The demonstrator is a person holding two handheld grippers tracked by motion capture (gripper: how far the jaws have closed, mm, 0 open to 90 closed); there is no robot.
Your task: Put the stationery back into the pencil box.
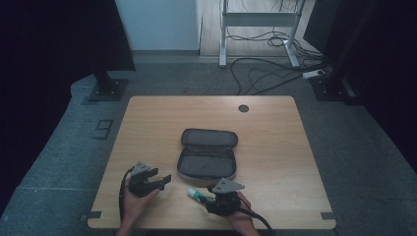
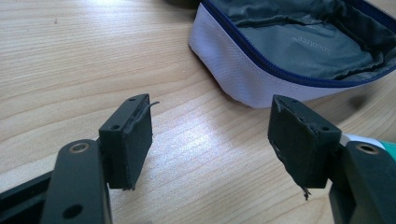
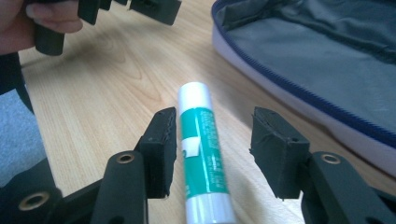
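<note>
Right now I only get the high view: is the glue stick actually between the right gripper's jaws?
Observer: Yes. The glue stick lies on the table between the open jaws of the right gripper; one pad stands clear of it.
Operator: And the left gripper?
Observer: The left gripper is open, with nothing but table between its jaws.
Operator: The pouch, closer up?
Observer: The pouch has a blue zip, a white outer wall and a grey lining.

On the surface (image 1: 275,147) lie 1 open pencil case (image 1: 207,154) at the middle and 1 glue stick (image 1: 195,195) near its front edge. 2 hand-held grippers are over the near side: 1 left gripper (image 1: 160,180) and 1 right gripper (image 1: 209,195). Each has 2 black fingers (image 2: 133,140). 1 dark round grommet (image 1: 243,108) sits far back.
</note>
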